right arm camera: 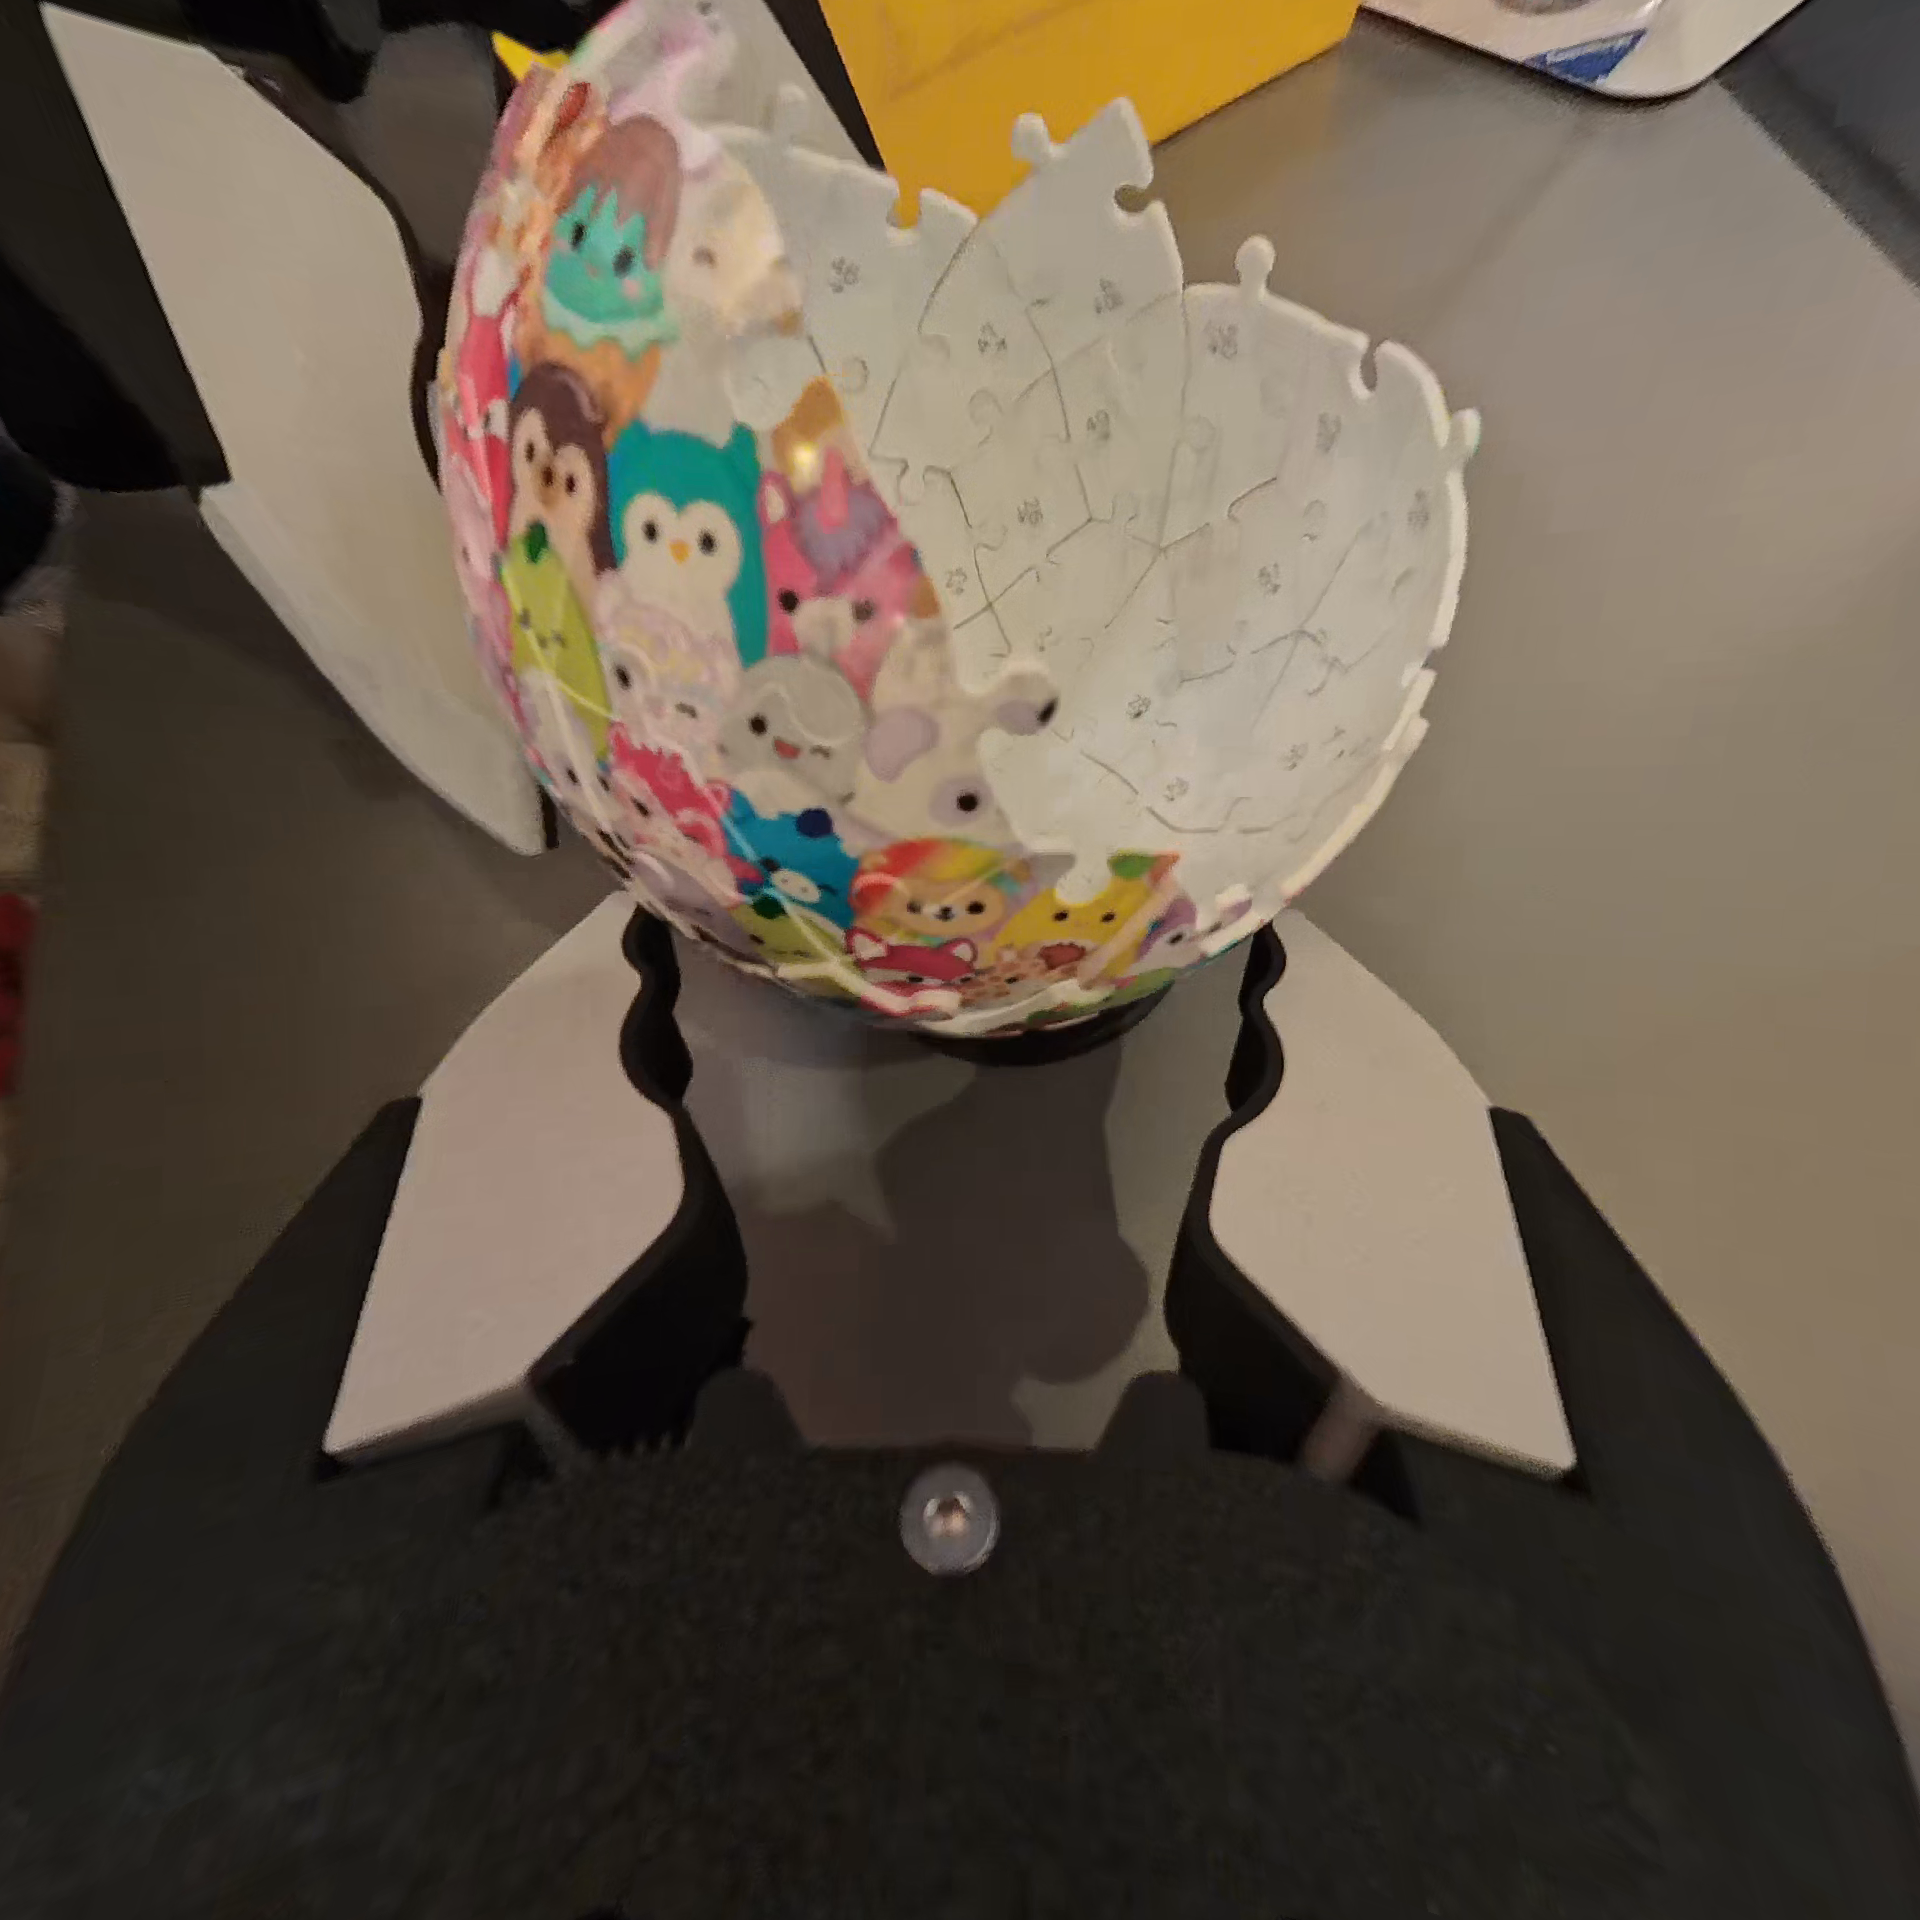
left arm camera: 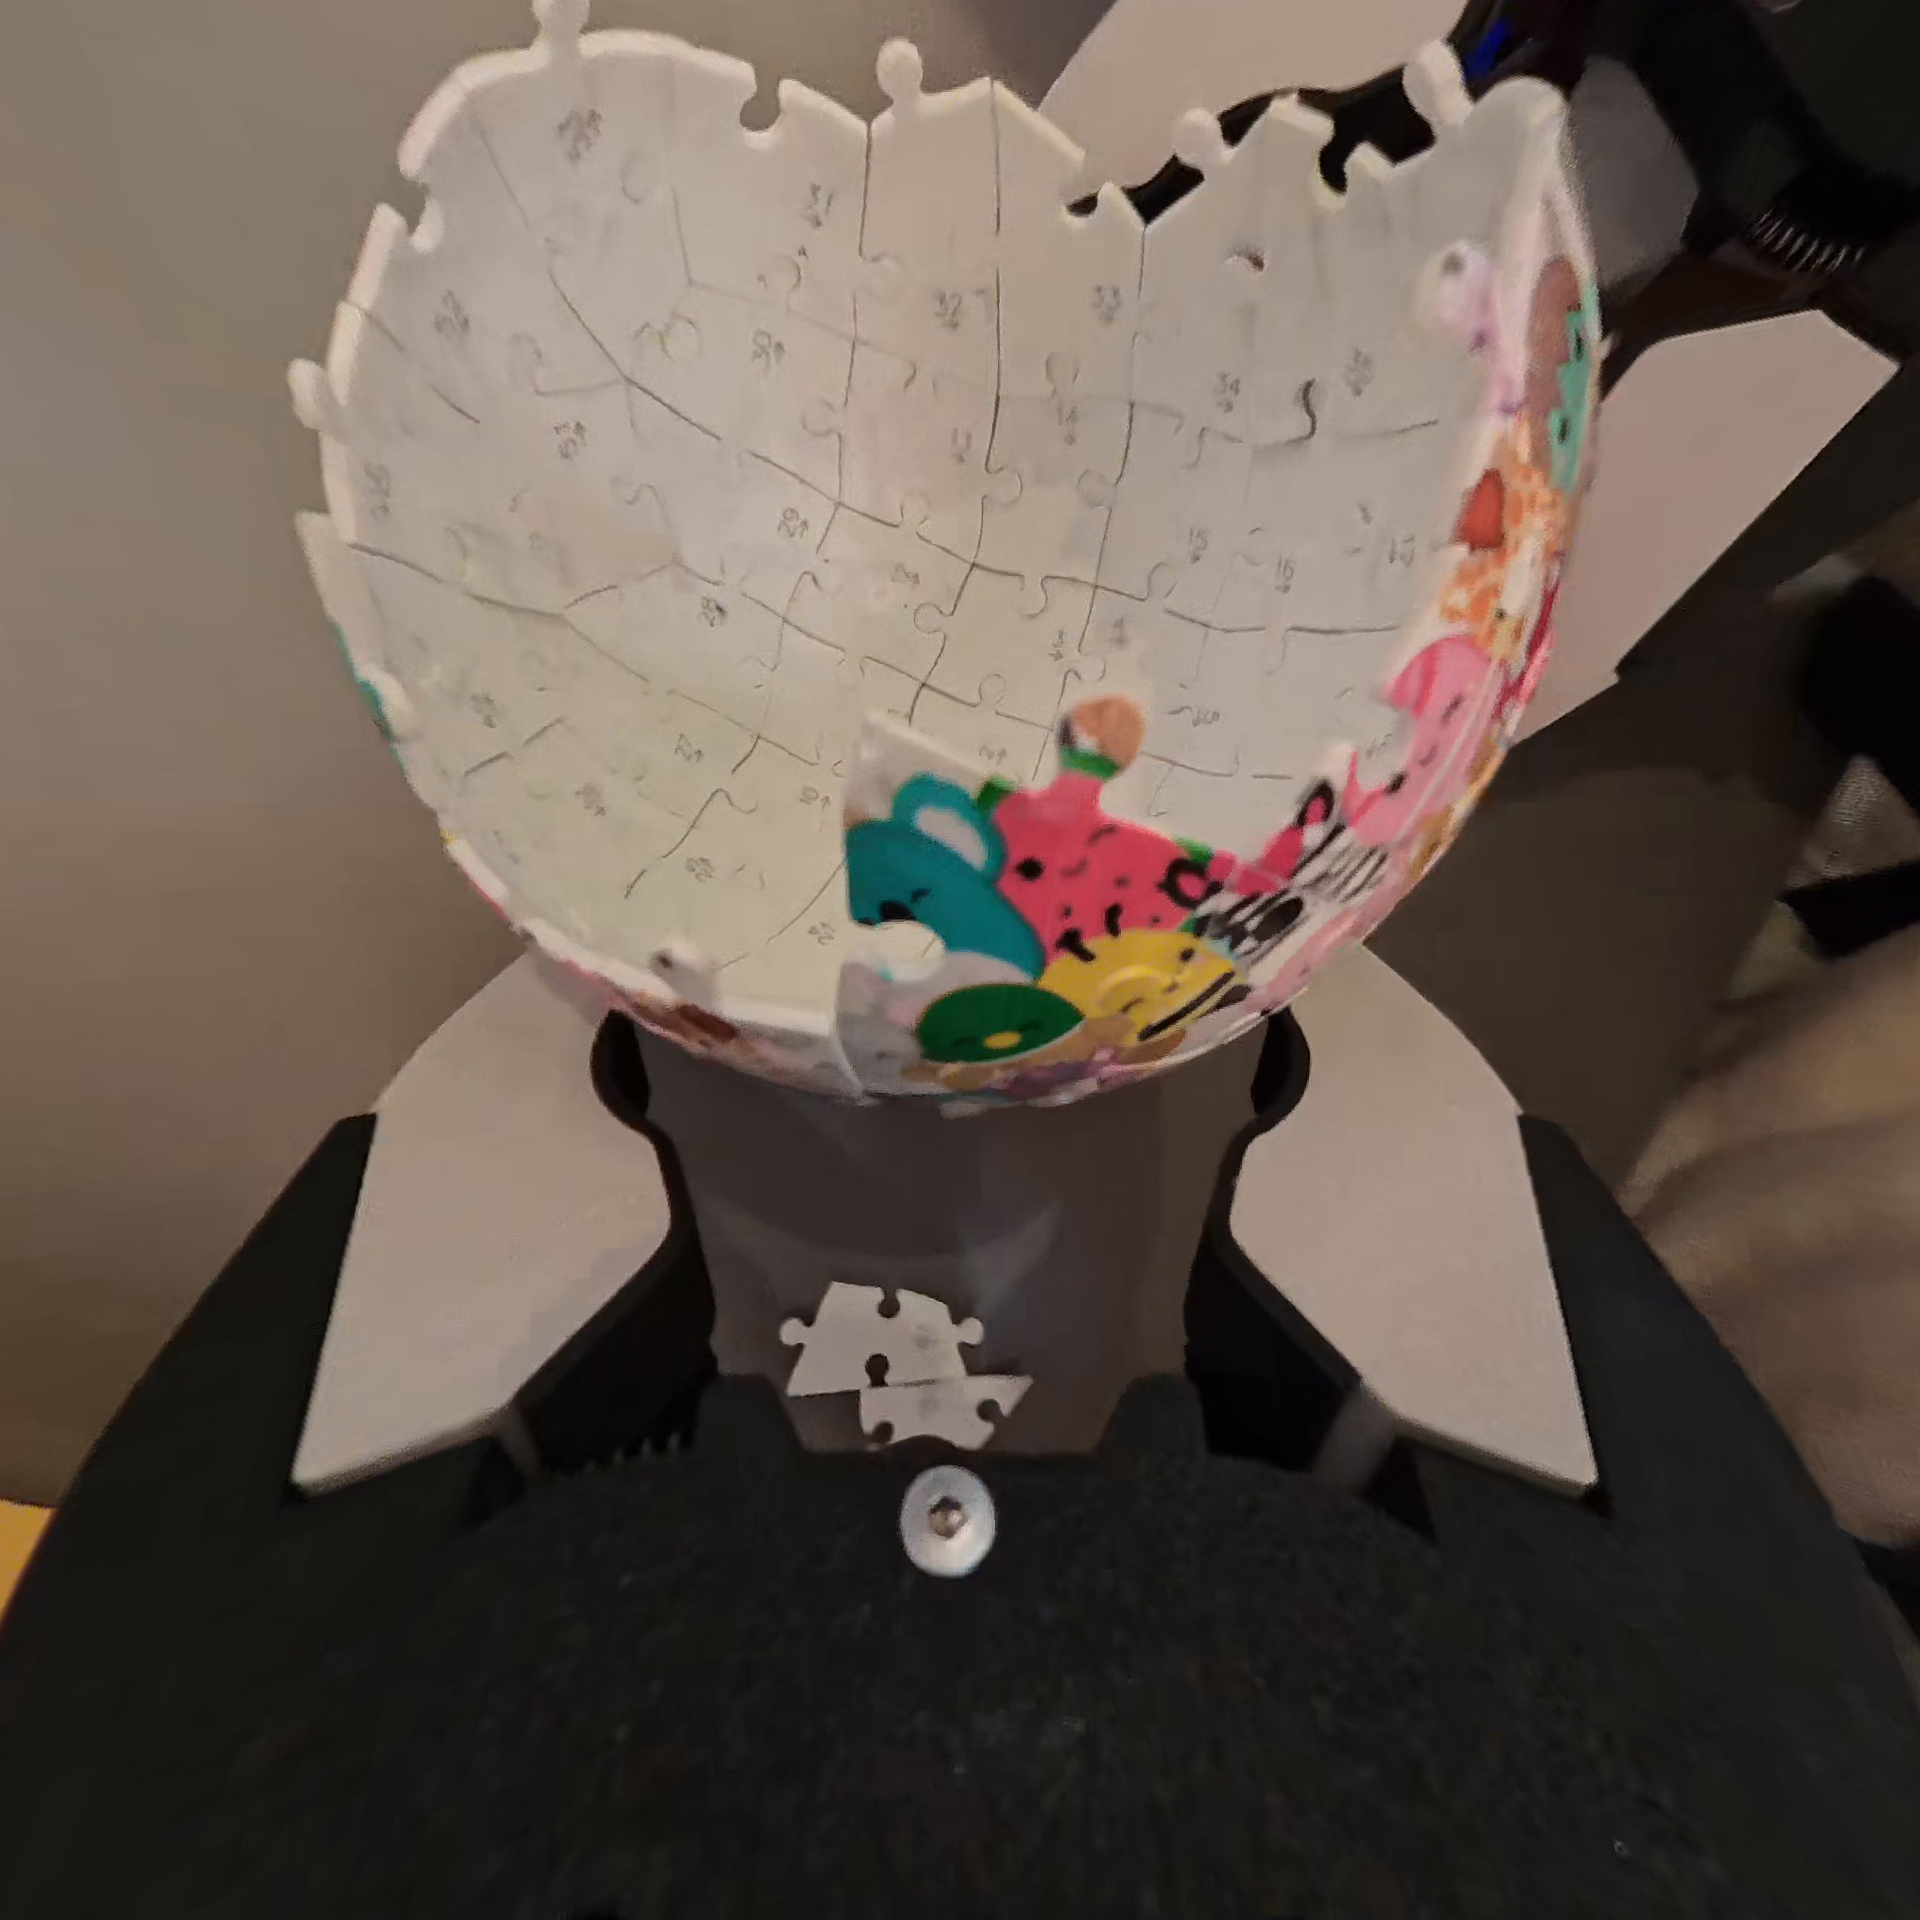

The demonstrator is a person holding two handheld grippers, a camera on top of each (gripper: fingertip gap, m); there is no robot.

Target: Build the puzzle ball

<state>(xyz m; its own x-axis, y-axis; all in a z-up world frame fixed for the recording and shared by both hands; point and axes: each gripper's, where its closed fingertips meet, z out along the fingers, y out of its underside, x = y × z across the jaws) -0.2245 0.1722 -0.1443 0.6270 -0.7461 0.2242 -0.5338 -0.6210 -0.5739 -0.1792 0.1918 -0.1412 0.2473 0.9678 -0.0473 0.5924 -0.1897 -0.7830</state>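
The puzzle ball (left arm camera: 831, 540) is a partly built open shell, white and numbered inside, with colourful cartoon animals outside. It stands on the grey table (left arm camera: 156, 727). My left gripper (left arm camera: 945, 1060) is open and empty, its fingertips on either side of the ball's bottom, not closed on it. Two loose white puzzle pieces (left arm camera: 904, 1361) lie on the table between its fingers. In the right wrist view the ball (right arm camera: 675, 582) rests on a black ring stand (right arm camera: 1039, 1044). My right gripper (right arm camera: 956, 966) is open and empty just in front of the ball's base.
A yellow box (right arm camera: 1039, 73) stands behind the ball, and a white and blue packet (right arm camera: 1558, 42) lies at the far right. The left gripper's white plate (right arm camera: 260, 416) shows left of the ball. The right gripper (left arm camera: 1766, 260) shows behind the ball.
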